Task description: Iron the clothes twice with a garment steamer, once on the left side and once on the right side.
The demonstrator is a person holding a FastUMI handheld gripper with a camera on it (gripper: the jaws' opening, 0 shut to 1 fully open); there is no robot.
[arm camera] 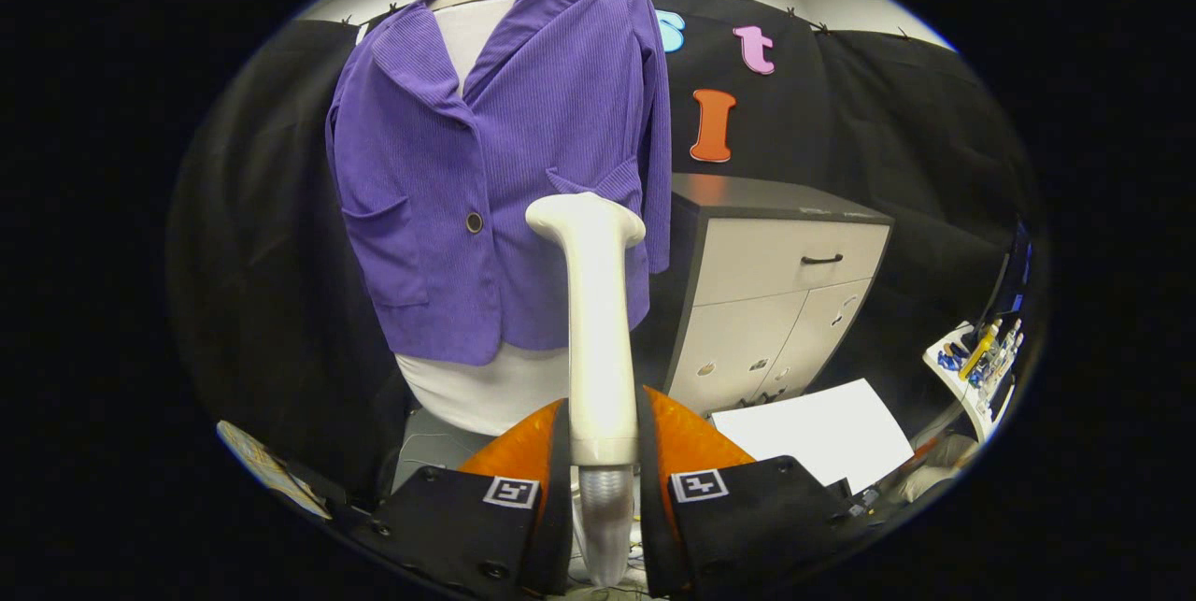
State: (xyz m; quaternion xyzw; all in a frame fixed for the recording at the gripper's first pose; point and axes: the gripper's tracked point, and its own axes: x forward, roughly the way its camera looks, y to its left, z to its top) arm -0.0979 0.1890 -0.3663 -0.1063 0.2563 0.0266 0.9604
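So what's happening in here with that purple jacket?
A handheld gripper is shut on a white garment steamer, both fingers pressed against its handle. The steamer's head points up at a purple jacket, which hangs on a white dress form in front of black cloth. The head sits near the jacket's lower edge; whether it touches the fabric is unclear. A grey cabinet stands beside it.

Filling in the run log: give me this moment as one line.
hand-held gripper: shut on steamer | steamer: upright, head by jacket's lower front | purple jacket: on hanger, buttoned | cabinet: beside jacket
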